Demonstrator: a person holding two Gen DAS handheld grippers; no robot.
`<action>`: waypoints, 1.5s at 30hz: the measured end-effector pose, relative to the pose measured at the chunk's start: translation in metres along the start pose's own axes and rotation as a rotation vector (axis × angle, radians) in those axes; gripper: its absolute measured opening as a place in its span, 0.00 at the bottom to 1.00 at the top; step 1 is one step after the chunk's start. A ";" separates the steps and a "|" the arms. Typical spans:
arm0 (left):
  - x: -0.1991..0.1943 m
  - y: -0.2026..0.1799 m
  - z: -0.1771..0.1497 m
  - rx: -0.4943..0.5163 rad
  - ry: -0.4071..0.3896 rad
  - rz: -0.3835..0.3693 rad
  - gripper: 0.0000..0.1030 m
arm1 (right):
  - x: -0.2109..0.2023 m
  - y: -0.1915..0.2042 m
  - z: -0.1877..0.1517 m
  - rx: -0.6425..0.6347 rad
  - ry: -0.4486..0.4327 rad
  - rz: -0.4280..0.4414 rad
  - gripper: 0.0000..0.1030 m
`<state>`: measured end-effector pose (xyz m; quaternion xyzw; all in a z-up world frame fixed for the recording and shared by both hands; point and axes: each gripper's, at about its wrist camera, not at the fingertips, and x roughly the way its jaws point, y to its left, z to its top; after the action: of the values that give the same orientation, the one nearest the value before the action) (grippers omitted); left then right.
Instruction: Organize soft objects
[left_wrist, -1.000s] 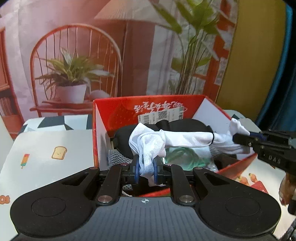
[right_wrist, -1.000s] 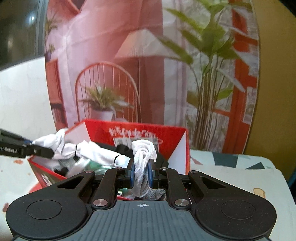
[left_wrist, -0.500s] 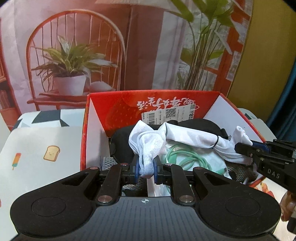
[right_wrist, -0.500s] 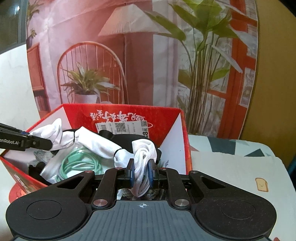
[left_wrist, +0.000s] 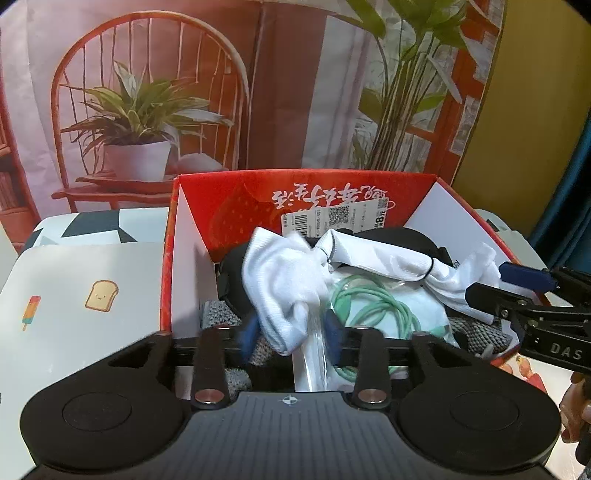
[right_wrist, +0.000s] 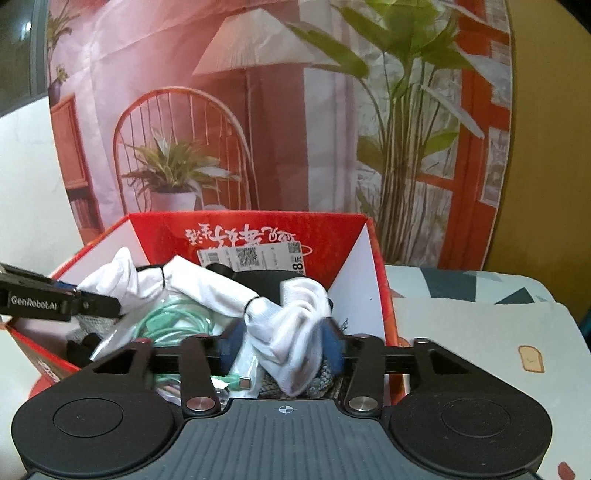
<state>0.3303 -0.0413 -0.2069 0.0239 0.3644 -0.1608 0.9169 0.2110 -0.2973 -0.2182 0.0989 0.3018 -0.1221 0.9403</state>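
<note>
A long white cloth (left_wrist: 373, 258) tied with thin black bands lies across the contents of a red cardboard box (left_wrist: 236, 199). My left gripper (left_wrist: 291, 332) is open, its blue pads apart on either side of the cloth's left end (left_wrist: 284, 291). My right gripper (right_wrist: 280, 345) is open too, its pads apart around the cloth's right end (right_wrist: 295, 332). The cloth (right_wrist: 210, 288) sags into the box (right_wrist: 258, 225). Each gripper shows at the edge of the other's view.
The box also holds a coiled green cable (left_wrist: 373, 306) in a clear bag, a black soft item (left_wrist: 399, 236) and grey knitted fabric (left_wrist: 218, 314). The box stands on a white patterned tablecloth (left_wrist: 92, 266). A printed backdrop hangs behind.
Both grippers lowered the white cloth into the box, then opened. The pads that pinched the two ends now stand apart and the cloth rests on the box contents.
</note>
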 end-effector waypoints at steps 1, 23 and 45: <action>-0.002 0.000 -0.001 0.000 -0.004 0.005 0.60 | -0.003 0.001 0.000 -0.003 -0.004 0.002 0.61; -0.091 -0.006 -0.015 -0.036 -0.155 0.143 1.00 | -0.080 0.001 0.018 0.140 -0.052 0.015 1.00; -0.317 -0.060 -0.034 -0.084 -0.349 0.242 1.00 | -0.275 0.042 0.046 0.139 -0.232 -0.038 1.00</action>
<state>0.0730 -0.0046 -0.0136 0.0014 0.2010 -0.0358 0.9789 0.0312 -0.2225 -0.0138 0.1434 0.1838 -0.1712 0.9573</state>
